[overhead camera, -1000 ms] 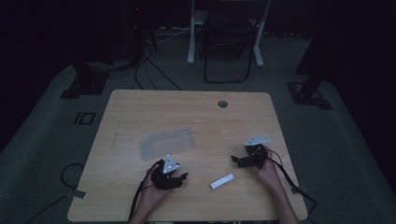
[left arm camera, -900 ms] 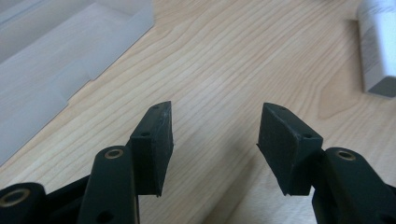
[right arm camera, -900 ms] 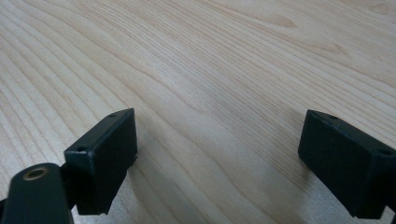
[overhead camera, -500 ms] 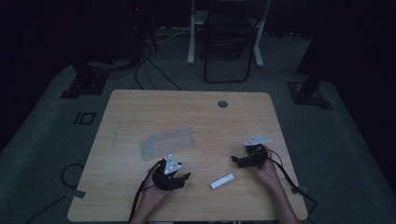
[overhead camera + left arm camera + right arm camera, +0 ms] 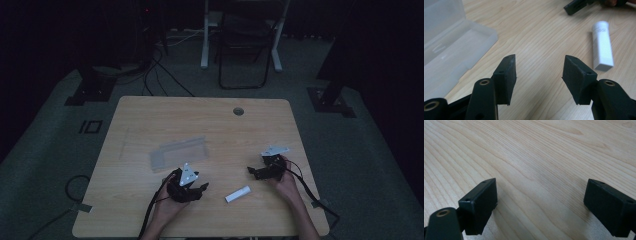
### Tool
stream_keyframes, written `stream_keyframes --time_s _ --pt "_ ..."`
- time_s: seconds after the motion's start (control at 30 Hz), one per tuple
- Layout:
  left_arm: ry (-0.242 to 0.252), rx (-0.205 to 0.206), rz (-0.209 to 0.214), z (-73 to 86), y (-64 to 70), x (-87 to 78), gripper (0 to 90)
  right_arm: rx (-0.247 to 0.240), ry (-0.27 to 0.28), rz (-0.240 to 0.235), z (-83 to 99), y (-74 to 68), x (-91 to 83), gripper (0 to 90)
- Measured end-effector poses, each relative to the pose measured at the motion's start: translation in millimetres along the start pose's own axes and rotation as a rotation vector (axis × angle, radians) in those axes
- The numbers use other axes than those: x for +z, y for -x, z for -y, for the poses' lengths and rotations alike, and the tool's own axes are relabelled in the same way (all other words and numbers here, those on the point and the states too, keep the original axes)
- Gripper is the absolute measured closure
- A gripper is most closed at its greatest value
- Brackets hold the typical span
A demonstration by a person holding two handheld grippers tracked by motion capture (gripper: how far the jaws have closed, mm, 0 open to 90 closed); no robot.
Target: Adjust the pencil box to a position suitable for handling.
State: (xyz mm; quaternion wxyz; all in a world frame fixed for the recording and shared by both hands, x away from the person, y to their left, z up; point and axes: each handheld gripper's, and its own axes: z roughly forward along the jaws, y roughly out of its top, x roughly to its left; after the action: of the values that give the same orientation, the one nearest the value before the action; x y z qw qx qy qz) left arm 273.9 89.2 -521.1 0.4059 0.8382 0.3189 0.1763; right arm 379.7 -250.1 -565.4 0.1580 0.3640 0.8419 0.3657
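A clear plastic case [image 5: 179,153] lies open on the wooden table [image 5: 150,120], left of centre; its tray and lid [image 5: 446,42] fill the left of the left gripper view. A small white tube [image 5: 237,194] lies near the front edge between both hands, and it is seen as a white tube [image 5: 602,46] ahead and to the right of the left jaws. My left gripper [image 5: 202,188] rests on the table, open and holding nothing [image 5: 539,72]. My right gripper [image 5: 251,171] sits at the front right, open over bare wood [image 5: 541,200].
A round cable hole [image 5: 238,111] is set in the table near its far edge. Beyond the table stand a dark chair [image 5: 245,55] and desk legs on a grey floor. Cables [image 5: 305,180] trail from both grippers toward the front edge.
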Motion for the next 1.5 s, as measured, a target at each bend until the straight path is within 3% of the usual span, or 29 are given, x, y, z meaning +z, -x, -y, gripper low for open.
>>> stream_keyframes --time_s 0.83,1.5 --pt "0.005 0.046 0.041 -24.8 17.9 11.7 44.6 0.025 0.002 0.023 0.0 1.0 0.1 11.6" --pt "0.004 0.082 0.071 -35.7 33.7 22.2 44.7 0.024 0.002 0.023 0.0 1.1 0.1 11.6"
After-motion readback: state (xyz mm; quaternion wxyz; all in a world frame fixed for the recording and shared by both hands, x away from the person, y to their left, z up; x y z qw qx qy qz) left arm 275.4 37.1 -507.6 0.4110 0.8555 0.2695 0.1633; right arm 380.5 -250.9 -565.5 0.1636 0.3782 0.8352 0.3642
